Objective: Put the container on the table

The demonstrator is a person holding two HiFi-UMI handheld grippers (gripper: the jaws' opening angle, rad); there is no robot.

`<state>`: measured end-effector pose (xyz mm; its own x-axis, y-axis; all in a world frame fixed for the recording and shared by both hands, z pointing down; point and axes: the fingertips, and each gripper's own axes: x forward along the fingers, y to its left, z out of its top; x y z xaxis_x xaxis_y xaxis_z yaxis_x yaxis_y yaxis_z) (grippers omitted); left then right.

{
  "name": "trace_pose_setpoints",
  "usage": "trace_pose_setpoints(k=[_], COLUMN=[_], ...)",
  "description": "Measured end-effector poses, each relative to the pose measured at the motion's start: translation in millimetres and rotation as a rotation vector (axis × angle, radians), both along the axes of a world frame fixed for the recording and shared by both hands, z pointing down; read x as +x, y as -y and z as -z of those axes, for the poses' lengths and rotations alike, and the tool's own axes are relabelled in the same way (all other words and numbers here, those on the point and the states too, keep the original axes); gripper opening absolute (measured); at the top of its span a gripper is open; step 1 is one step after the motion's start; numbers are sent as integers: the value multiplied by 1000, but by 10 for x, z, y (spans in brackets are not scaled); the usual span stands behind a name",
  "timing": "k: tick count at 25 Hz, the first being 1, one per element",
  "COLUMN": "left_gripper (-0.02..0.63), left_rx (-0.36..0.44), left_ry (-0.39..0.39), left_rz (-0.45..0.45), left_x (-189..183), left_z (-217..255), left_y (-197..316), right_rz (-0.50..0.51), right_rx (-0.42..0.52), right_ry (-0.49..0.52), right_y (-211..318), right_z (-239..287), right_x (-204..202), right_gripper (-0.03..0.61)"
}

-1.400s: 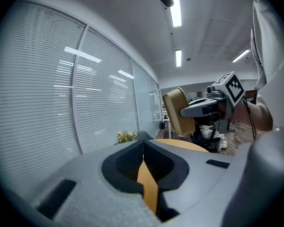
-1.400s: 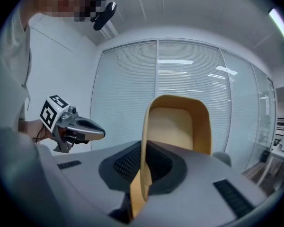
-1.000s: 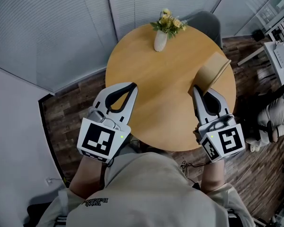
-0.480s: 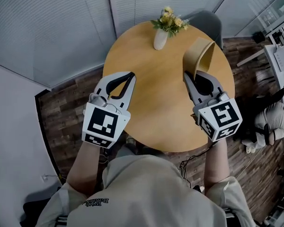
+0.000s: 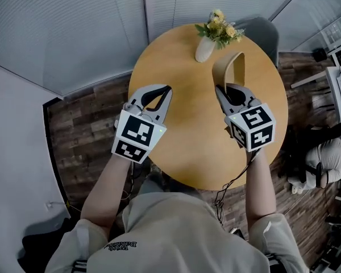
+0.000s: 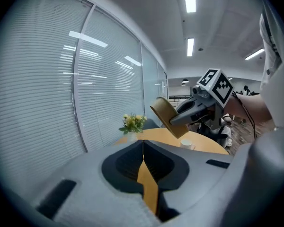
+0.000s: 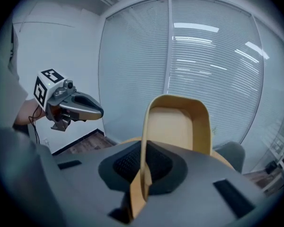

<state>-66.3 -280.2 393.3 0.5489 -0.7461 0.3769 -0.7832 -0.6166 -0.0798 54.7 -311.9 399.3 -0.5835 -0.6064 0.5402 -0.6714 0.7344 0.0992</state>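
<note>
A tan, shallow container (image 5: 229, 69) hangs tipped on edge above the round wooden table (image 5: 187, 129), its hollow side facing right. My right gripper (image 5: 218, 89) is shut on its rim, over the table's right half. In the right gripper view the container (image 7: 177, 122) rises between the jaws of the right gripper (image 7: 143, 160). My left gripper (image 5: 168, 89) is shut and holds nothing, over the table's left part; its jaws meet in the left gripper view (image 6: 143, 148). That view also shows the container (image 6: 168, 115) held well above the tabletop.
A white vase with yellow flowers (image 5: 207, 44) stands at the table's far edge, just behind the container. A small white object (image 6: 185, 144) sits on the table under the right gripper. A grey chair (image 5: 262, 32) is behind the table. Blinds and glass walls surround it.
My right gripper has carried the container left from the table's right edge to over the table, turning it upright on edge. The left gripper shifted slightly right and forward.
</note>
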Motion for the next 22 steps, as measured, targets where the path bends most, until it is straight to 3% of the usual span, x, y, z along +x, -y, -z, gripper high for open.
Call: trace_pose_setpoints(k=[7, 22], left_gripper=[21, 21], left_rx=[-54, -200], left_ry=[-27, -25], left_rz=[42, 18], left_x=[-104, -48], left_z=[-361, -1206], left_y=[237, 562], right_rz=[58, 159], right_rx=[-83, -258], right_ry=[-70, -292], right_y=[272, 601], right_z=[-552, -1882], right_x=[-202, -397], right_gripper=[31, 32])
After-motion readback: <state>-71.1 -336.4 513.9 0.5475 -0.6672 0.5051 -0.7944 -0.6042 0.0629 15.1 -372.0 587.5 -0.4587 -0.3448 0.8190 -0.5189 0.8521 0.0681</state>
